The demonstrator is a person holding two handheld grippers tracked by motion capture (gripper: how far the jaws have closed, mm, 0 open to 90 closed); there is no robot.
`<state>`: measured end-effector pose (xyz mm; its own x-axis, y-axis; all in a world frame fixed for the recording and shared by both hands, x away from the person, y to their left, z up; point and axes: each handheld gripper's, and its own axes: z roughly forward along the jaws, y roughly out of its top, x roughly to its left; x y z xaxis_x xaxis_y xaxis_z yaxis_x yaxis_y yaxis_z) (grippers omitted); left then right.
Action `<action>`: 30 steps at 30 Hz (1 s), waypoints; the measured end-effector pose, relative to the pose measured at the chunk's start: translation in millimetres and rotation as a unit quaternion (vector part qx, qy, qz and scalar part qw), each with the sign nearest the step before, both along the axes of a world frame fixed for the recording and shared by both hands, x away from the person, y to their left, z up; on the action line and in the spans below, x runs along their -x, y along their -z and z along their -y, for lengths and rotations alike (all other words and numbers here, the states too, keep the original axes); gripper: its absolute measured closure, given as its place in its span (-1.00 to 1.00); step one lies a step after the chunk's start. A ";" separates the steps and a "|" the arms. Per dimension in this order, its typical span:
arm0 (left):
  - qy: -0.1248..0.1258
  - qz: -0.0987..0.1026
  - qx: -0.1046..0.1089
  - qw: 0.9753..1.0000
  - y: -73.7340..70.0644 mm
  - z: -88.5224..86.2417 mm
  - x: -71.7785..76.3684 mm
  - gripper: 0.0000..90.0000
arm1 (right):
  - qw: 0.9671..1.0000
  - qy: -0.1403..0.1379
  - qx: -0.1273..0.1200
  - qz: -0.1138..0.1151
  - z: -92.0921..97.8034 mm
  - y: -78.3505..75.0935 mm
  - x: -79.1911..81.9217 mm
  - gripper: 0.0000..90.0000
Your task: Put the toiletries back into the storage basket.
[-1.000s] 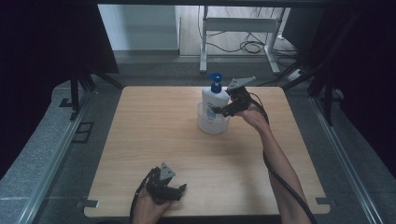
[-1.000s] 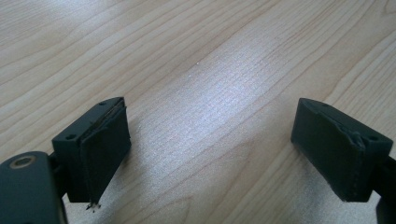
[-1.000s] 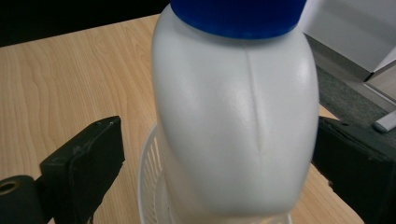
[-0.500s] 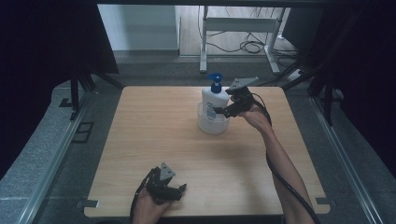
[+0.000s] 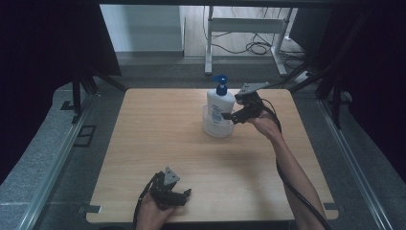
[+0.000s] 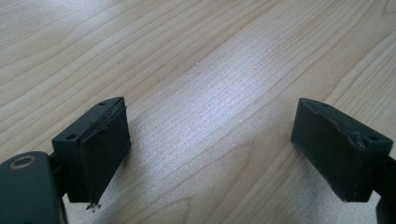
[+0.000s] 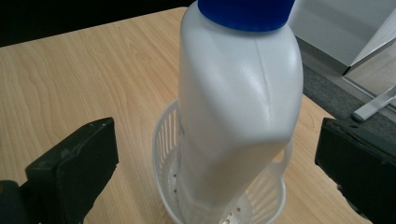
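Well short of the basket (image 5: 218,128), the left gripper (image 5: 173,195) is being rested spread and empty, while the bottle (image 5: 220,106), leaning inside the basket, is being flanked by the right gripper (image 5: 233,115), parted and not touching it.

A white pump bottle (image 5: 220,106) with a blue top stands in a small white slotted basket (image 5: 214,128) (leaning a little against its rim) toward the table's far side, right of centre.
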<state>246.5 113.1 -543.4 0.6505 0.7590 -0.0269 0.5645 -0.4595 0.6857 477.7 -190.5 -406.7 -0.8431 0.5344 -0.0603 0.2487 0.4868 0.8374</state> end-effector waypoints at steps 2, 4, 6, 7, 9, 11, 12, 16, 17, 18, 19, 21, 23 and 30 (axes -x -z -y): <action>0.000 0.000 0.000 1.000 0.0 0.0 0.0 -0.75 | 1.000 0.003 -0.002 -0.001 2.0 -0.3 2.5 -1.00; 0.000 0.000 0.000 1.000 0.0 0.0 0.0 -0.75 | 1.000 0.006 -0.003 0.000 4.5 -1.0 5.2 -1.00; 0.000 0.000 0.000 1.000 0.0 0.0 0.0 -0.75 | 1.000 0.012 -0.001 0.000 6.7 -1.6 8.2 -1.00; 0.000 0.000 0.000 1.000 0.0 0.0 0.0 -0.75 | 1.000 0.014 0.000 0.002 7.9 -1.9 9.7 -1.00; 0.000 0.000 -0.001 1.000 0.0 -0.1 0.0 -0.75 | 1.000 0.018 0.003 0.004 9.9 -2.3 13.2 -1.00; 0.000 0.000 0.000 1.000 0.0 0.0 0.0 -0.75 | 1.000 0.018 0.005 0.004 11.5 -2.3 16.9 -1.00; 0.000 0.001 0.000 1.000 0.0 0.0 0.0 -0.75 | 1.000 0.016 0.008 0.004 12.3 -2.1 19.3 -1.00; 0.000 0.000 0.000 1.000 0.0 0.1 0.0 -0.75 | 1.000 0.015 0.009 0.003 13.6 -1.4 26.5 -1.00; -0.001 0.000 0.000 1.000 0.0 0.1 0.0 -0.75 | 1.000 0.015 0.010 0.003 13.7 -1.2 28.3 -1.00; -0.001 0.000 -0.001 1.000 -0.1 0.1 0.0 -0.75 | 1.000 0.016 0.013 0.003 13.7 -1.0 30.4 -1.00; -0.001 0.000 0.000 1.000 -0.1 0.2 0.1 -0.75 | 1.000 0.016 0.013 0.003 13.6 -0.9 31.7 -1.00; -0.001 0.000 -0.001 1.000 -0.1 0.1 0.1 -0.76 | 1.000 0.018 0.016 0.001 13.3 -0.5 34.8 -1.00; -0.001 0.000 -0.001 1.000 -0.1 0.2 0.1 -0.75 | 1.000 0.017 0.017 -0.001 13.4 0.3 37.7 -1.00; -0.002 0.000 0.001 1.000 0.0 0.4 0.1 -0.75 | 1.000 0.016 0.017 -0.009 16.6 4.3 49.6 -1.00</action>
